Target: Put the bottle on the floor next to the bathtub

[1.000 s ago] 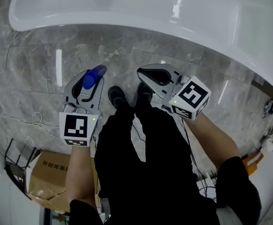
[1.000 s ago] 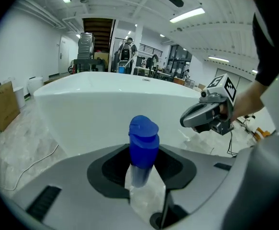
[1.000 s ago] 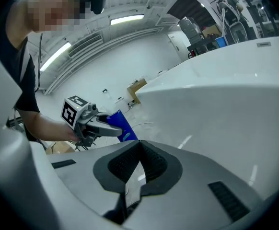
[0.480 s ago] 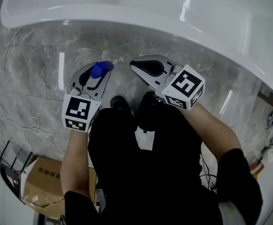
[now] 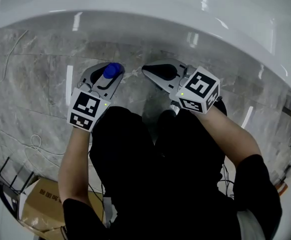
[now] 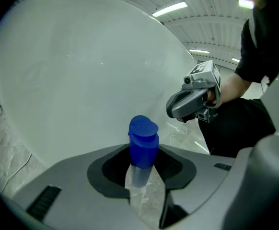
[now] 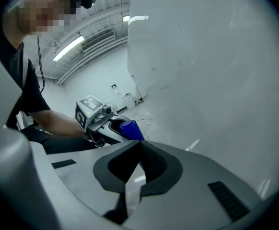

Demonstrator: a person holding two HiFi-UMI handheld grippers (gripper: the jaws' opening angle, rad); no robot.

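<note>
- Head view, looking down: your left gripper [image 5: 107, 79] is clamped on the clear bottle [image 5: 112, 70], its jaws pressing the body just below the blue cap.
- You hold the bottle over the grey marble floor [image 5: 35, 84], near the outer wall of the white bathtub [image 5: 135, 6]. No view shows whether its base touches the floor.
- Your right gripper [image 5: 154, 73] hangs beside the left, just as near the bathtub, with its jaws closed together on nothing.

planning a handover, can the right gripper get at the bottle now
Probably yes: the bottle pokes clear of the left gripper holding it, nothing stands between, but the right gripper is shut.
</note>
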